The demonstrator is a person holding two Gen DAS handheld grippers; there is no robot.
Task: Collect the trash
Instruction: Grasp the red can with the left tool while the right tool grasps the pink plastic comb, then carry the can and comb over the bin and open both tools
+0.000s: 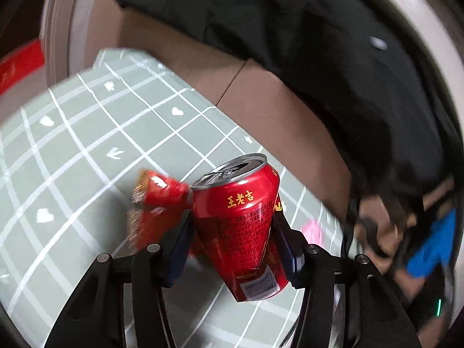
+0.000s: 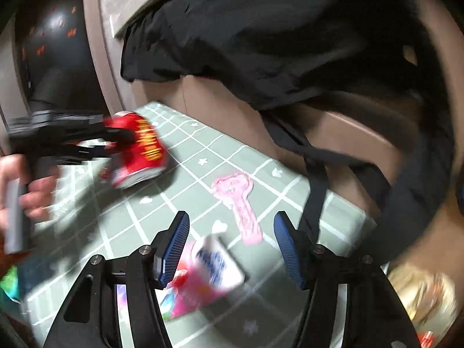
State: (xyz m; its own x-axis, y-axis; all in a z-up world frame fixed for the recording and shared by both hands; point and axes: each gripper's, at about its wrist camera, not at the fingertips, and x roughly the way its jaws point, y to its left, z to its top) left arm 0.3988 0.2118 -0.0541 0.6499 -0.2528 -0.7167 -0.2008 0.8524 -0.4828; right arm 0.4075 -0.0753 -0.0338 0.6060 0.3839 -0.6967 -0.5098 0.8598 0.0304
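A red drink can [image 1: 243,220] with an open top is clamped between the blue pads of my left gripper [image 1: 232,226], tilted above the green checked tablecloth [image 1: 72,150]. A crumpled red wrapper [image 1: 158,194] lies just left of the can. The right wrist view shows the same can [image 2: 142,156] in the left gripper [image 2: 127,142], held by a hand [image 2: 34,191]. My right gripper [image 2: 231,217] stands open over the cloth with nothing between its fingers. A pink and white carton [image 2: 208,269] lies below it and a pink wrapper [image 2: 240,203] just beyond.
A black jacket [image 2: 261,43] hangs over a brown chair back behind the table. A black strap [image 2: 316,197] drapes onto the cloth at the right. A gold wrapper [image 2: 426,295] sits at the lower right edge. Something blue [image 1: 432,249] shows at the far right.
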